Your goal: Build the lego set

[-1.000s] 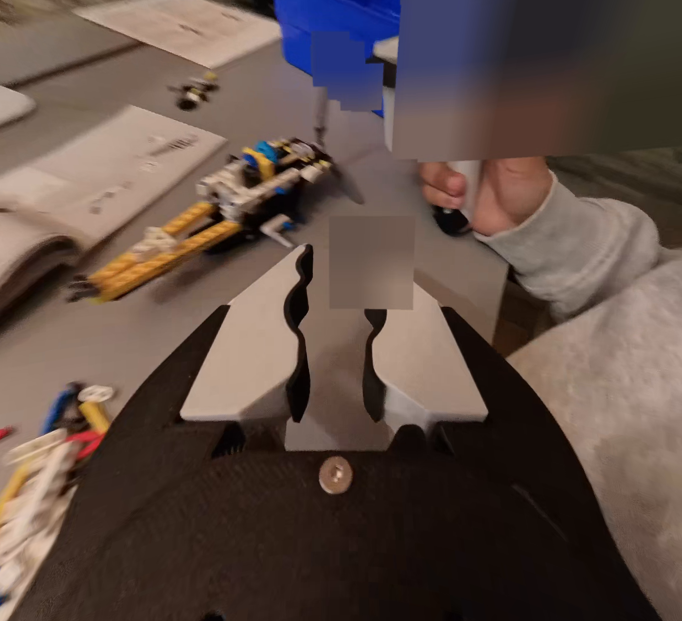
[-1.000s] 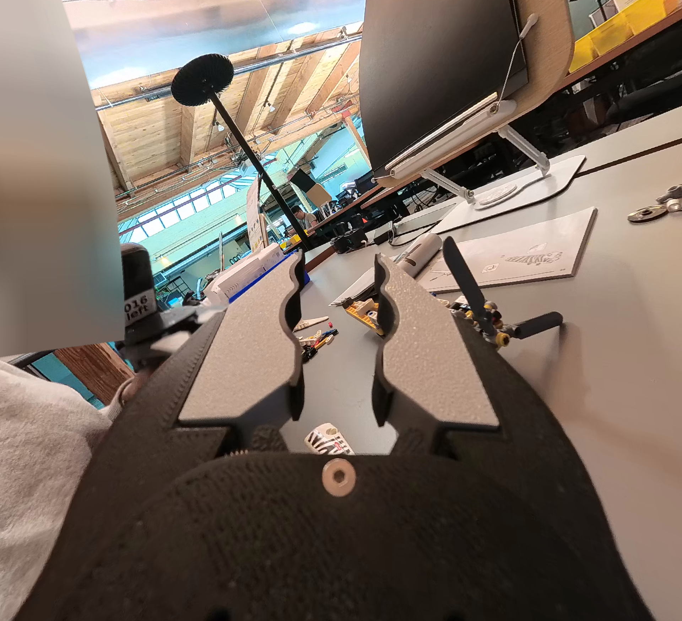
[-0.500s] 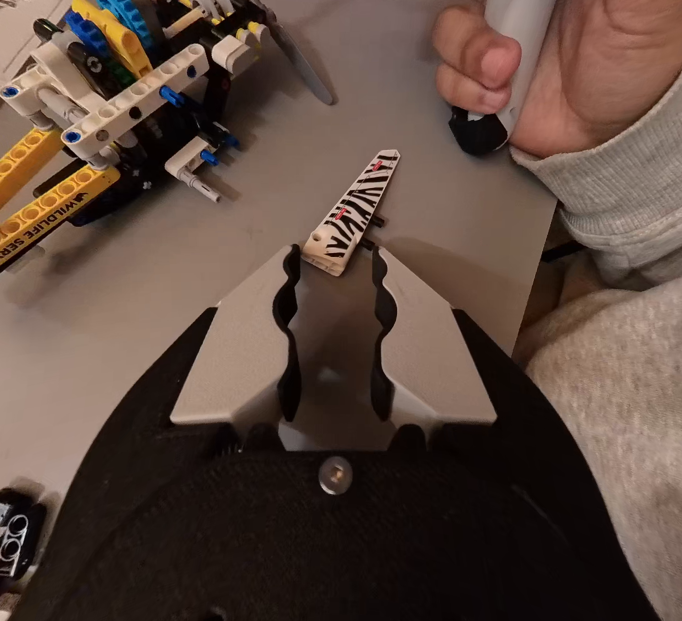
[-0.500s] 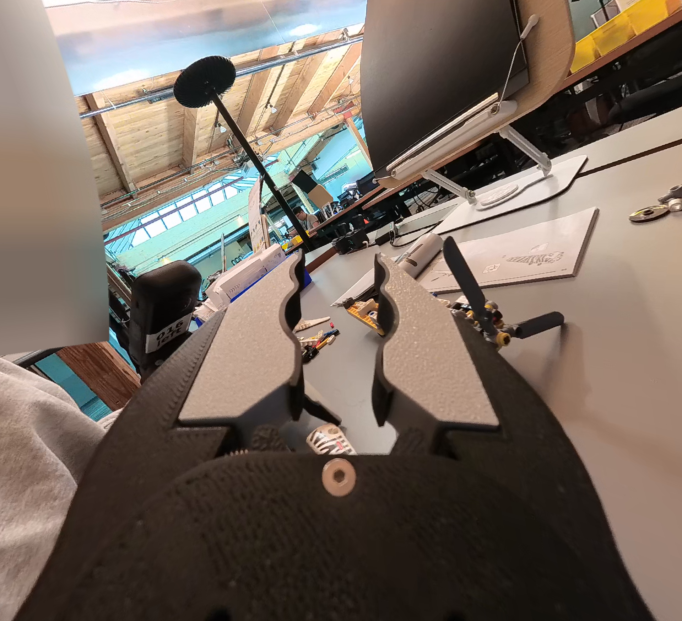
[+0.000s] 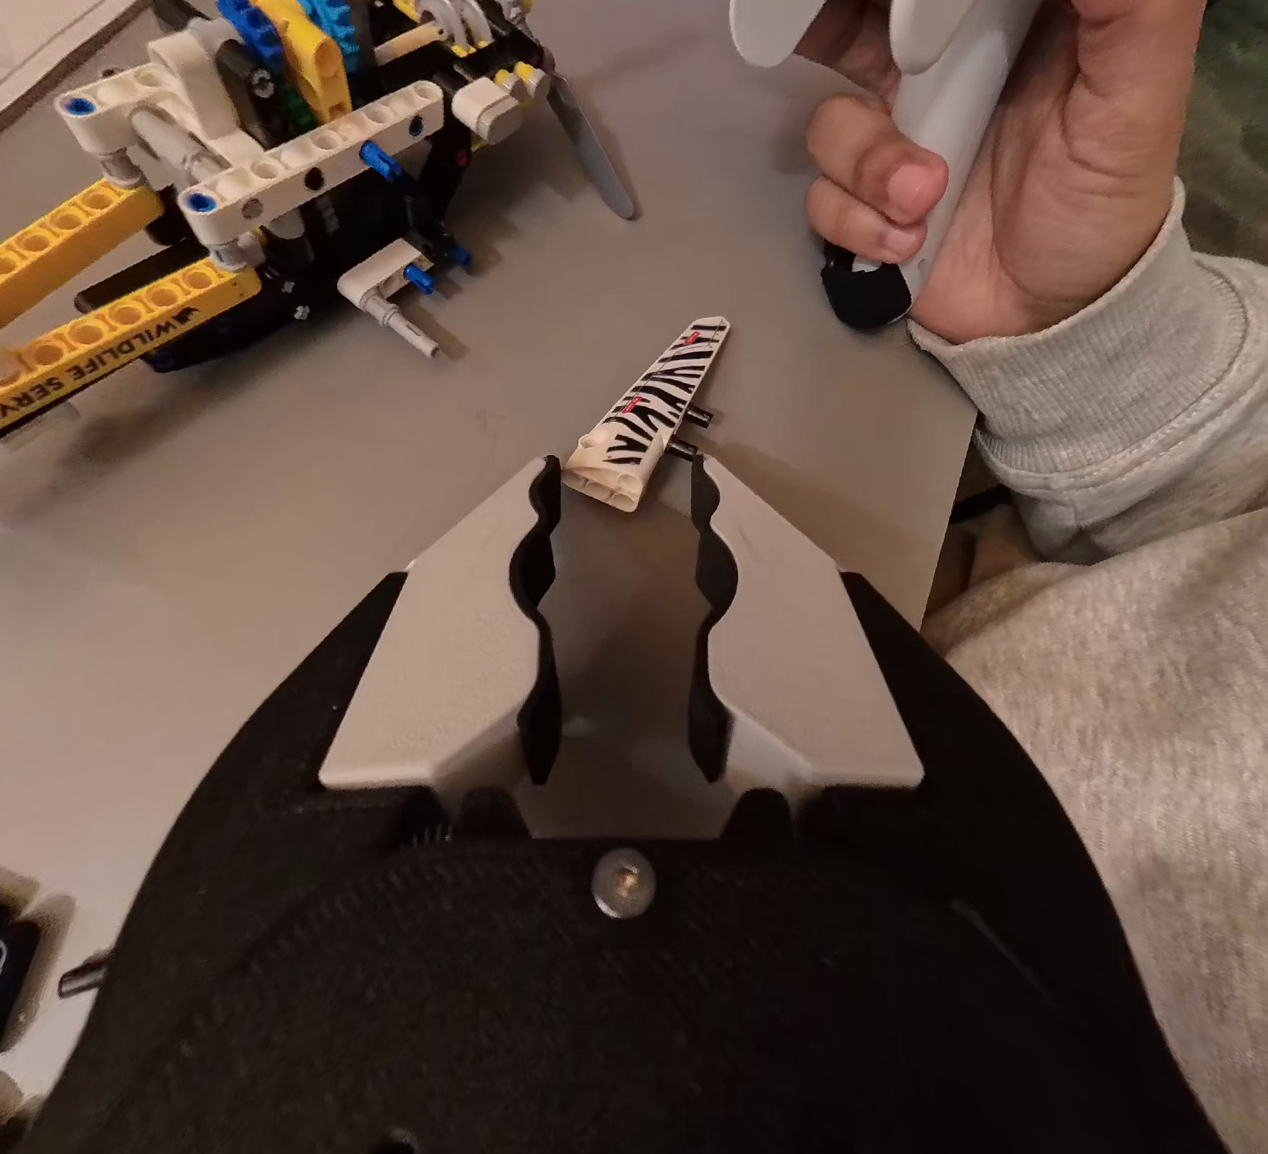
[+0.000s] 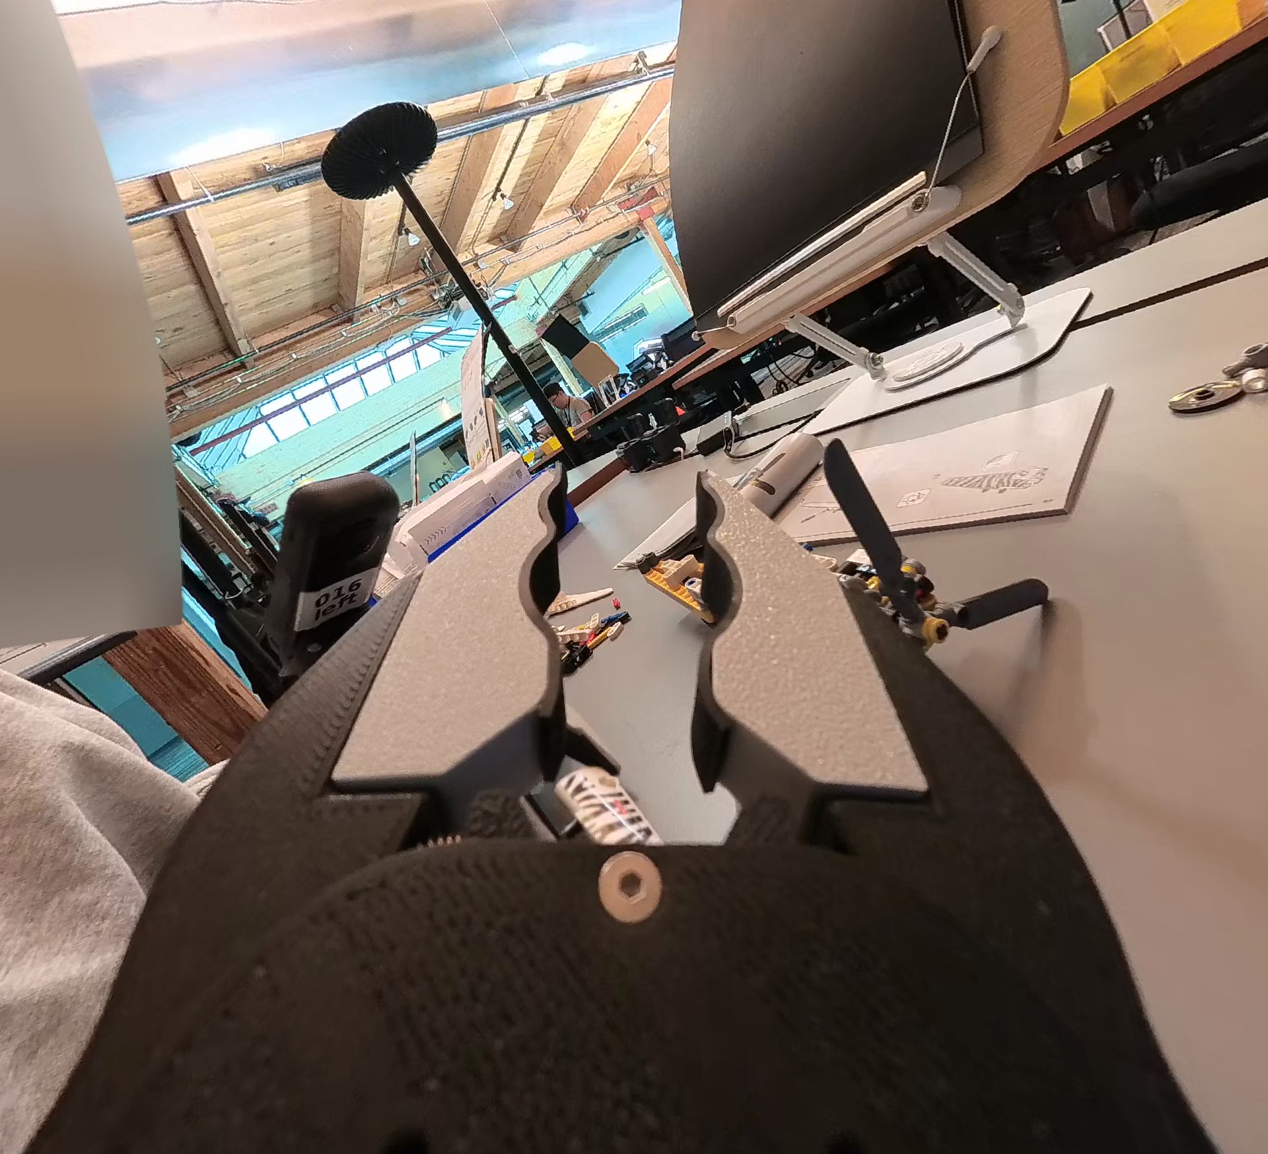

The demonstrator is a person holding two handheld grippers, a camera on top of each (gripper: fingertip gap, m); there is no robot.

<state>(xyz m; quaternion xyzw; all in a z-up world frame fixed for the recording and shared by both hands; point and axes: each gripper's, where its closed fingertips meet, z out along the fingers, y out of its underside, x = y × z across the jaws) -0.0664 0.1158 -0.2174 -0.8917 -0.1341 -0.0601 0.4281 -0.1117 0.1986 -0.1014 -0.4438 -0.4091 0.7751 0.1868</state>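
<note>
Lowered since the earlier frame, left tongs (image 5: 624, 469) now have their spread tips on either side of the wide end of the white, zebra-striped tapered Lego panel (image 5: 652, 414), which lies flat on the grey worktop (image 5: 309, 503) near its edge; contact cannot be told. Partly built yellow, white and black Lego model (image 5: 274, 160) stands well apart, upper left. Right tongs (image 6: 628, 490), likewise spread and empty, point upward along the worktop, the person's hand (image 5: 1029, 126) gripping their white handle.

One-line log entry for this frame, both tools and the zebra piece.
left tool: open, tips at zebra-striped panel | panel: flat on table, ungrasped | right tool: open, empty | model: on table, untouched
</note>
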